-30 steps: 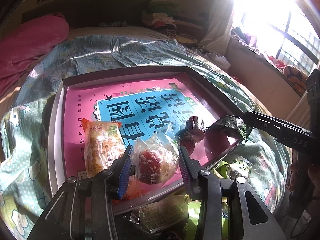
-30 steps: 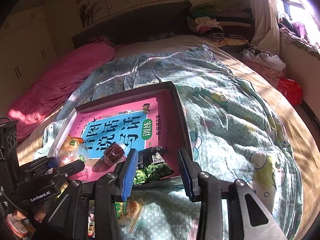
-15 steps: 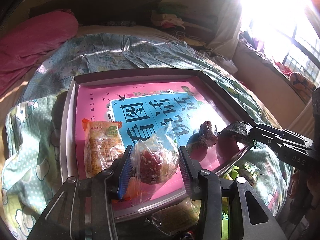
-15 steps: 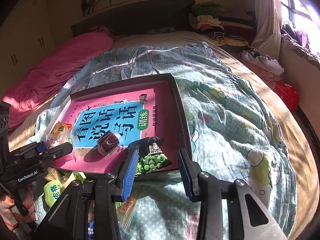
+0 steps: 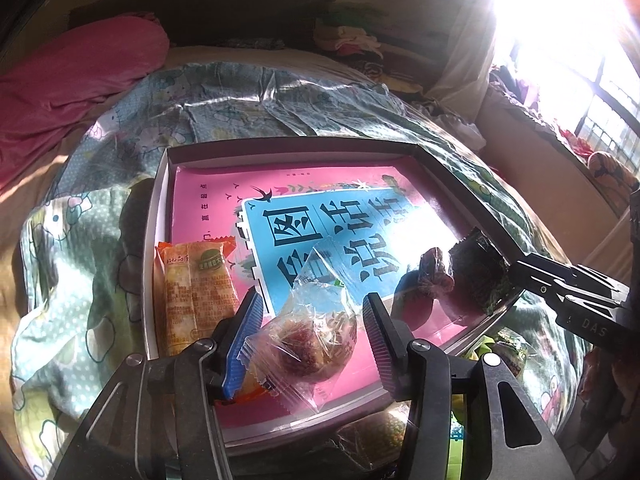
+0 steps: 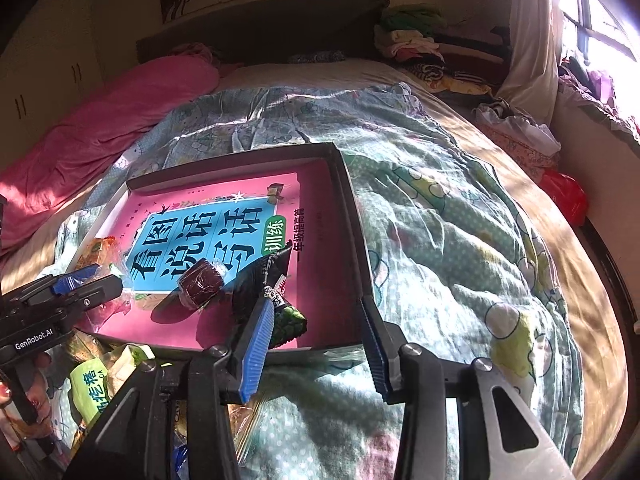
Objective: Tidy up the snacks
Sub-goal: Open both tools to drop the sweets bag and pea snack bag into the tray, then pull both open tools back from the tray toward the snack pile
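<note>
A shallow box (image 5: 160,216) with a pink and blue printed bottom lies on the bed. My left gripper (image 5: 310,334) is open around a clear-wrapped reddish snack (image 5: 308,340) lying at the box's near edge. An orange cracker pack (image 5: 192,292) lies to its left. A dark red wrapped snack (image 5: 436,276) and a black-green pea packet (image 5: 476,276) lie at the box's right end. My right gripper (image 6: 316,340) is open, with the pea packet (image 6: 272,292) against its left finger. The box (image 6: 352,240) shows in the right wrist view.
More snack packets (image 6: 92,384) lie on the bedding in front of the box. A teal patterned quilt (image 6: 460,240) covers the bed, with a pink blanket (image 6: 100,120) at the left and clothes piled at the headboard.
Both grippers have drawn back toward the box's near edge. The reddish snack rests on the box bottom between the left fingers, and the pea packet has slid off to the right gripper's left finger.
</note>
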